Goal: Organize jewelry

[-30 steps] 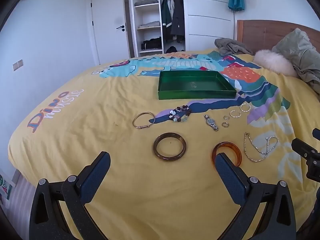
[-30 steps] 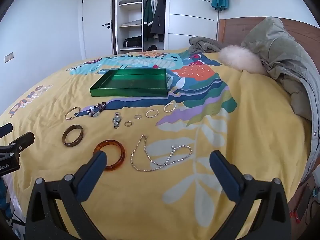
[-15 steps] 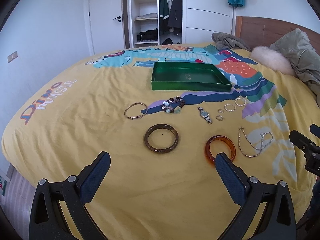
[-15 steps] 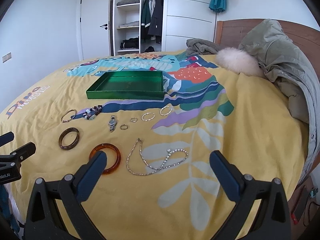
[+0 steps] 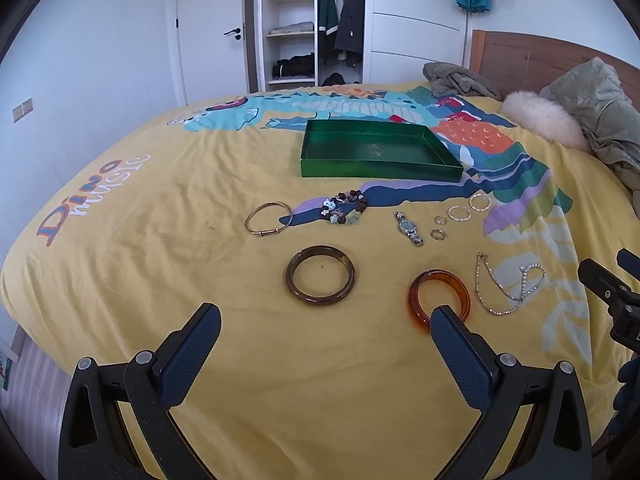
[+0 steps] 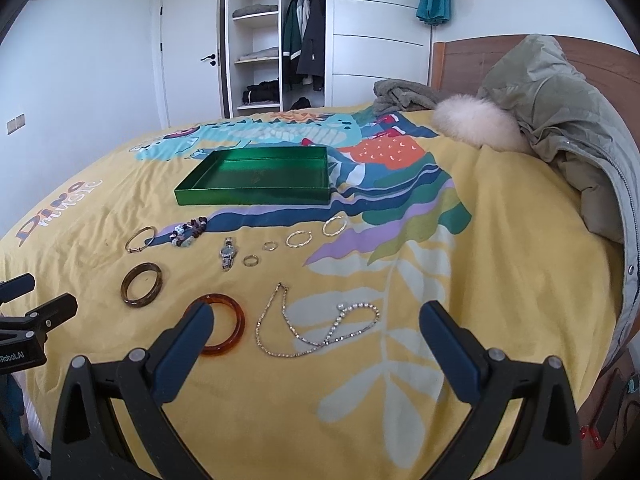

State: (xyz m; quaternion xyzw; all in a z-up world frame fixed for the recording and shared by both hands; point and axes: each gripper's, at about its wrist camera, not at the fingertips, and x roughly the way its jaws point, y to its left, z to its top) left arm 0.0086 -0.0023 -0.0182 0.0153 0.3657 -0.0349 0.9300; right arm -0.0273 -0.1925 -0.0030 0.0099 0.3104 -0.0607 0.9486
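Jewelry lies spread on a yellow printed bedspread in front of an empty green tray [image 5: 316, 168] [image 6: 256, 199]. A dark brown bangle [image 5: 320, 274] [image 6: 141, 284], an amber bangle [image 5: 438, 294] [image 6: 224, 324], a thin gold bangle [image 5: 268, 217], a beaded bracelet [image 5: 345, 207], a wristwatch [image 5: 408, 229] [image 6: 228, 253], small rings and hoops [image 6: 298, 238] and a silver chain necklace [image 5: 508, 286] [image 6: 316, 330] lie there. My left gripper [image 5: 326, 314] hovers open before the brown bangle. My right gripper [image 6: 316, 312] hovers open over the necklace. Neither holds anything.
A green jacket [image 6: 560, 132] with a fur trim [image 6: 476, 126] and a grey garment [image 6: 400, 96] lie by the wooden headboard. An open wardrobe [image 5: 312, 28] and a door stand beyond the bed. The bed's near edge drops off at the left.
Both grippers have drifted slightly, so the jewelry sits a little differently in each view. Nothing was taken hold of, and both stay open.
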